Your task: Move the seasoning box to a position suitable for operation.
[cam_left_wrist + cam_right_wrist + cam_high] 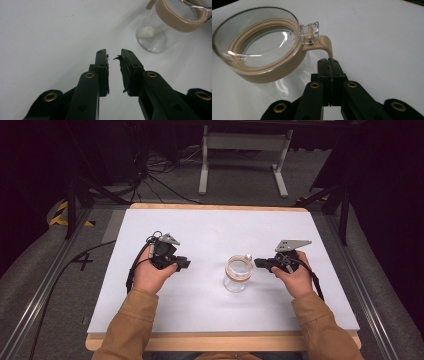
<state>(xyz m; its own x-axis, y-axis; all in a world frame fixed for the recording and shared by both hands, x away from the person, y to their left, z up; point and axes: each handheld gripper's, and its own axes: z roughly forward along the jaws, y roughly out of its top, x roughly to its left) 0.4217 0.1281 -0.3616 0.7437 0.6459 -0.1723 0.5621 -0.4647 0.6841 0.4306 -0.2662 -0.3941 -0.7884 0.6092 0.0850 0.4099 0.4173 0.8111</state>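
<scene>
A clear glass jar (238, 274) with a tan sealing ring and a clear hinged lid stands at the middle of the white table (200, 227). My left gripper (186, 264) lies left of it, pointing toward it. Its jaws stand a little apart with nothing between them (114, 53), and the jar (175, 22) is well ahead, with a white spoon-like piece (150, 31) inside. My right gripper (257, 263) is shut (329, 60) at the jar's right side. Its tips meet the end of the tan clasp (325, 43) that curves down from the lid (259, 42). Whether they pinch it is unclear.
The white sheet lies on a wooden board (220, 341) whose edge shows at the front. A white metal stand (245, 142) and cables (160, 180) are on the floor beyond the table. Rails (45, 285) run along both sides.
</scene>
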